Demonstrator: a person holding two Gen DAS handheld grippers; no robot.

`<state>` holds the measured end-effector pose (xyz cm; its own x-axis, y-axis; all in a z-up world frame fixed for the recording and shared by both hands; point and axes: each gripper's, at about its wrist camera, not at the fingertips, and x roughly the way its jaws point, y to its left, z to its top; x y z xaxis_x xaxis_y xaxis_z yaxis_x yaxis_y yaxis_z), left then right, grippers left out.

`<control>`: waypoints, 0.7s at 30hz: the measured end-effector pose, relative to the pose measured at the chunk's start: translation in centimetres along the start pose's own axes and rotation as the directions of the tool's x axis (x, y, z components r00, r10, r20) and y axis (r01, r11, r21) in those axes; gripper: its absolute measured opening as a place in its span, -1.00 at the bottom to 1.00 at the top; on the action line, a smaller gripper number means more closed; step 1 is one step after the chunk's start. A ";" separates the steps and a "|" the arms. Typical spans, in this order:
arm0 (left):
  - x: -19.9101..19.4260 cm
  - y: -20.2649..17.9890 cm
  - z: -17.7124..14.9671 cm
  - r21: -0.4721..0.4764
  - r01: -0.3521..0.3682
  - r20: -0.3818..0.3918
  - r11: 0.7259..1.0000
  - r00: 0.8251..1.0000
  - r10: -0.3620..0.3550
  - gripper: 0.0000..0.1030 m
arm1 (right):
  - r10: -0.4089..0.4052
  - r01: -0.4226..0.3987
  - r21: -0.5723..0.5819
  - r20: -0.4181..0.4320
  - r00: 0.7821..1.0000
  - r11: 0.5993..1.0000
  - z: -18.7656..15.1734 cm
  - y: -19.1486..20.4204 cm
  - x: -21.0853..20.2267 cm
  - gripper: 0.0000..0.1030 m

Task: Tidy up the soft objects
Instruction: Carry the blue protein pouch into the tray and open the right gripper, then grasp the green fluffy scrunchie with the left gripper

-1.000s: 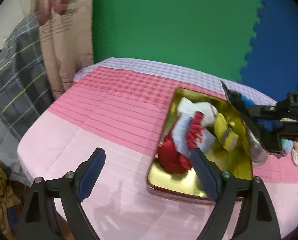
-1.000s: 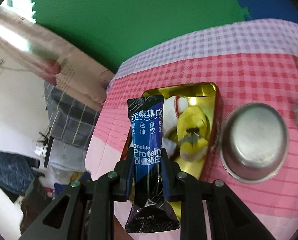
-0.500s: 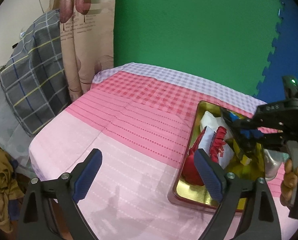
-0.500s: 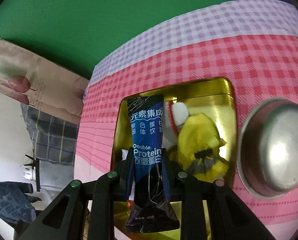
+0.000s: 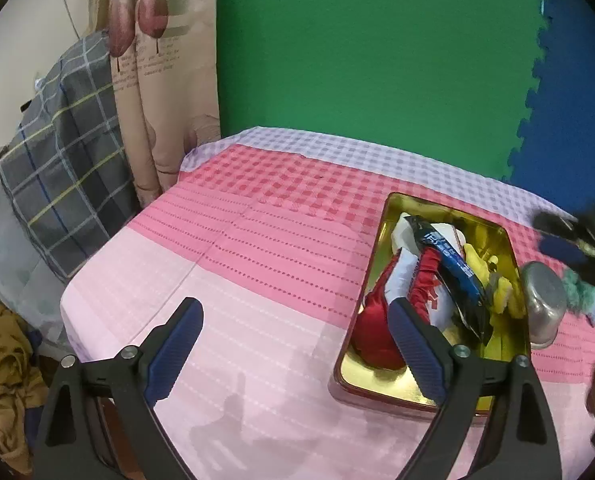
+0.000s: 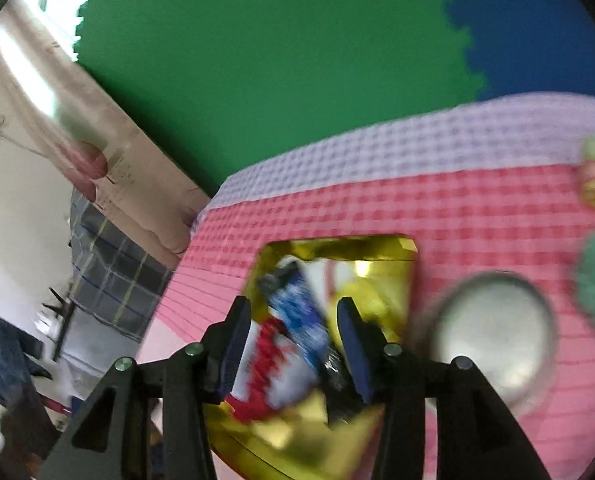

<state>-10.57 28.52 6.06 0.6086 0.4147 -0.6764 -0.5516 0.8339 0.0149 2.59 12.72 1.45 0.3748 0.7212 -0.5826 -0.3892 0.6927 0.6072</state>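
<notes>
A gold tray sits on the pink checked cloth and holds soft items. In it are a red satin piece, a white and red pouch and a yellow toy. A blue protein pouch lies slantwise on top of them. My left gripper hangs open over the bare cloth left of the tray, holding nothing. My right gripper hovers above the tray with its jaws opening. The blue pouch lies loose below them, and the pads do not press on it. This view is blurred.
A steel bowl stands just right of the tray, with a teal fluffy thing beyond it. A curtain and a plaid cloth hang past the table's left edge. A green and blue foam wall stands behind.
The right gripper's jaws have spread and released the blue pouch, which now lies in the tray on the other items. The right gripper has drawn back to the right.
</notes>
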 end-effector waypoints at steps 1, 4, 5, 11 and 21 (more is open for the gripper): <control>-0.1 -0.2 0.0 0.010 0.002 0.001 1.000 1.000 -0.002 0.78 | -0.014 0.015 -0.025 0.031 0.999 1.000 -1.0 -0.5 -1.7 -0.11; -0.6 -1.3 -0.4 0.049 0.010 0.012 0.999 1.000 -0.011 0.78 | -0.069 0.076 -0.106 0.075 0.995 0.991 -3.9 -1.9 -5.4 -0.11; -0.7 -1.9 -0.5 0.070 0.023 0.012 0.997 1.000 -0.023 0.78 | -0.124 0.136 -0.147 0.089 0.988 0.980 -5.5 -2.9 -7.1 -0.11; -3.0 -6.2 -0.8 0.217 0.191 0.009 0.957 0.980 -0.198 0.79 | -0.494 0.524 -0.218 0.177 0.851 0.824 -11.3 -12.4 -17.0 -0.11; -5.7 -19.8 1.3 0.450 0.520 -0.139 0.726 0.844 -0.518 0.83 | -0.803 0.804 0.044 0.106 0.586 0.593 -12.6 -29.1 -26.9 -0.03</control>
<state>-2.38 10.07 10.59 0.7202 -0.1324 -0.6810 0.1721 0.9850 -0.0096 -6.81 -26.82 -7.36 0.6214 -0.1339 -0.7720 0.1077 0.9905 -0.0851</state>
